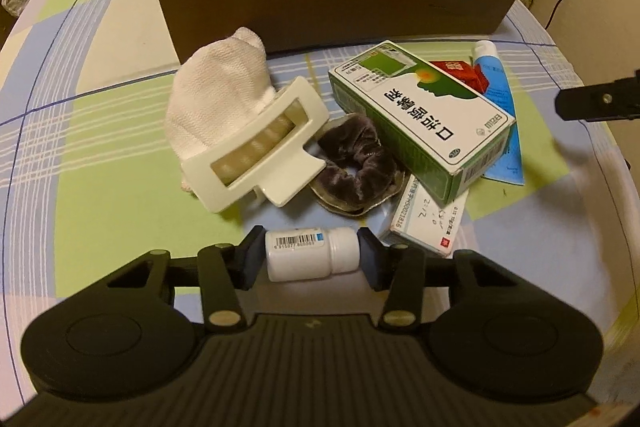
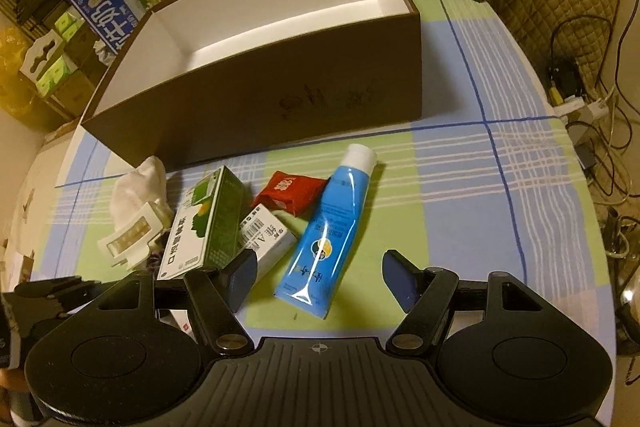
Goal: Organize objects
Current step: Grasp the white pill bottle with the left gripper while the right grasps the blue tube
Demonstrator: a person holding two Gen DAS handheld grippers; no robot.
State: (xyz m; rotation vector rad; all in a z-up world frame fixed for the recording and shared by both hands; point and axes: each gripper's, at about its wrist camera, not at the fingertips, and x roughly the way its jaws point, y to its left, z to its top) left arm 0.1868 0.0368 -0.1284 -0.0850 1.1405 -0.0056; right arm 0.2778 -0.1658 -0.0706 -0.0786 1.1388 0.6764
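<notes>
Left gripper pinching one smooth white pill bottle lying sideways; right gripper spread wide above one glossy blue tube.

Nearby on checked tablecloth: two cardboard medicine boxes, one velvety grey scrunchie, one cream plastic hair claw, one brown open box.

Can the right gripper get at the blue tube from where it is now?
Probably yes. The right gripper is open, and the blue tube lies flat just ahead, its flat end between the fingers. Nothing lies on it; the small white box sits close on its left and might get nudged.
</notes>
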